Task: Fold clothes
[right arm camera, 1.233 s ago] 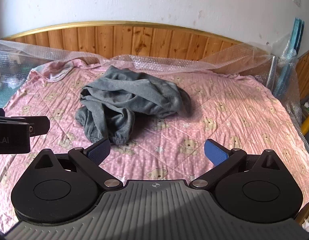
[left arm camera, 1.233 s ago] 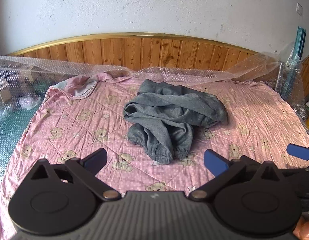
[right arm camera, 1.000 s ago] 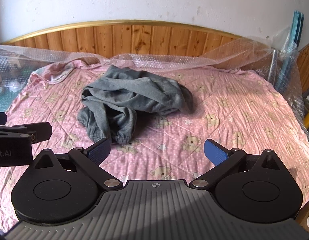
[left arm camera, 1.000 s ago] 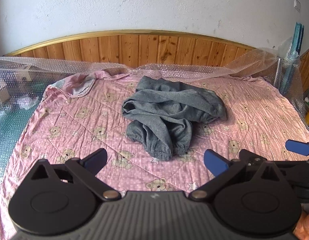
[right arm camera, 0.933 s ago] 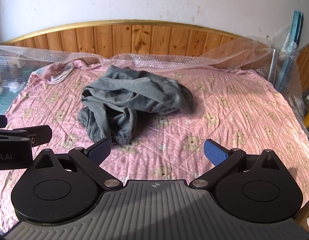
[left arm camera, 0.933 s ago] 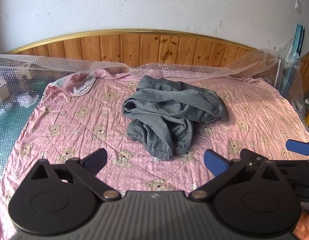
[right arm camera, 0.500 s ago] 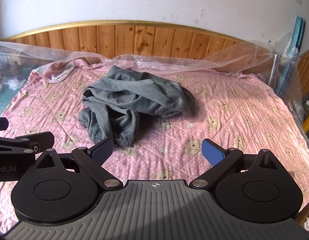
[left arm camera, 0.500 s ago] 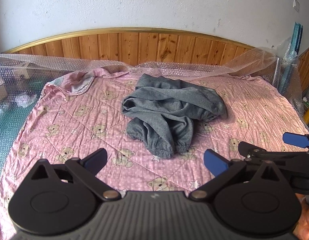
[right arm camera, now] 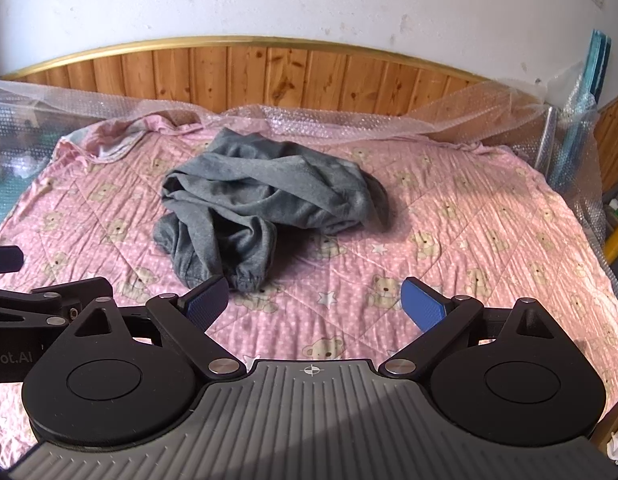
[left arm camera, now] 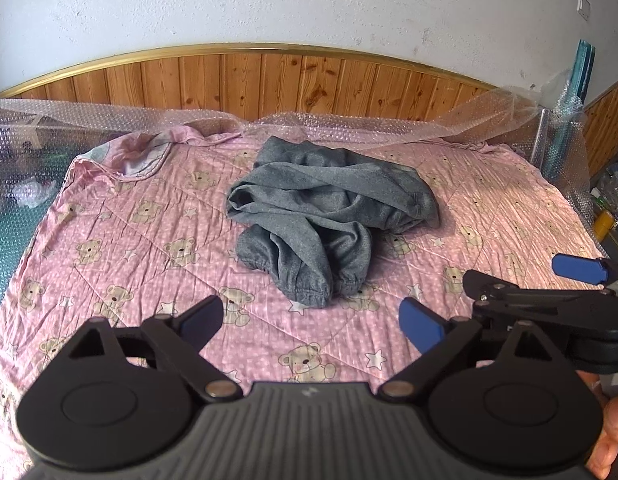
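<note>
grey sweatpants crumpled mid-quilt, clear of both tools | soft, limp, light; likely best pinched at elastic cuffs | left gripper jaws apart, closing, nothing between | right gripper jaws apart, empty

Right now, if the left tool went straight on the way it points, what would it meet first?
Probably the pink bedspread just short of the grey trousers, or the nearest trouser cuff; depth is hard to judge. The left tool holds nothing, its jaws wide and closing slightly.
</note>
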Demonstrator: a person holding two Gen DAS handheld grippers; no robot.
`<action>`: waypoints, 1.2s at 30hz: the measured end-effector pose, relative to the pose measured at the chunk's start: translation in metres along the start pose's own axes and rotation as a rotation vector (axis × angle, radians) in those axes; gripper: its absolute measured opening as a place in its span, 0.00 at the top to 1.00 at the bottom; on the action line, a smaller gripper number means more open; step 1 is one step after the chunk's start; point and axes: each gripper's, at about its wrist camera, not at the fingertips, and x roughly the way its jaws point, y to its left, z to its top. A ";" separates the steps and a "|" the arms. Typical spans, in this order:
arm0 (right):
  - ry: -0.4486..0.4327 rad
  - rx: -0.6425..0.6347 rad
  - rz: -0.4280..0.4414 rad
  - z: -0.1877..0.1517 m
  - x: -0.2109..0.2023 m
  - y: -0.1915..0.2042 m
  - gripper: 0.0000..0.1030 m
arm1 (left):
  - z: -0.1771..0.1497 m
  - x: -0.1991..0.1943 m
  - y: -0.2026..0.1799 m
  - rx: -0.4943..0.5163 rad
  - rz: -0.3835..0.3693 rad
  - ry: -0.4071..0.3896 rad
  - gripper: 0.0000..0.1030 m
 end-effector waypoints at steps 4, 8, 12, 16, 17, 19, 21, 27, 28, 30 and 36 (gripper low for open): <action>-0.001 -0.002 -0.001 0.001 0.001 0.000 0.10 | -0.001 0.002 -0.003 0.014 -0.009 0.003 0.14; 0.003 -0.003 0.008 0.001 0.002 -0.001 0.23 | -0.001 0.004 -0.004 0.021 -0.020 0.017 0.37; 0.011 -0.005 0.027 0.001 0.004 0.000 0.50 | -0.002 0.005 -0.006 0.038 0.001 0.021 0.71; 0.020 -0.002 0.077 -0.001 0.007 0.001 1.00 | -0.002 0.008 -0.003 0.035 0.013 0.029 0.99; 0.022 -0.002 0.089 -0.001 0.007 0.001 1.00 | -0.003 0.008 -0.003 0.036 0.017 0.027 0.99; 0.017 -0.016 0.094 -0.001 0.007 0.004 1.00 | -0.003 0.008 -0.002 0.039 0.024 0.024 1.00; 0.012 -0.028 0.098 -0.001 0.007 0.007 1.00 | -0.003 0.007 -0.001 0.040 0.030 0.018 1.00; 0.022 -0.018 0.097 0.004 0.010 0.007 1.00 | -0.001 0.012 0.002 0.034 0.039 0.030 1.00; 0.022 -0.011 0.095 0.005 0.011 0.006 0.98 | -0.001 0.013 0.002 0.035 0.037 0.038 0.99; 0.024 -0.002 0.088 0.006 0.014 0.004 0.81 | 0.000 0.015 0.002 0.028 0.029 0.040 0.89; 0.044 0.021 0.068 0.008 0.028 -0.004 0.34 | 0.003 0.022 0.003 -0.046 0.032 0.006 0.00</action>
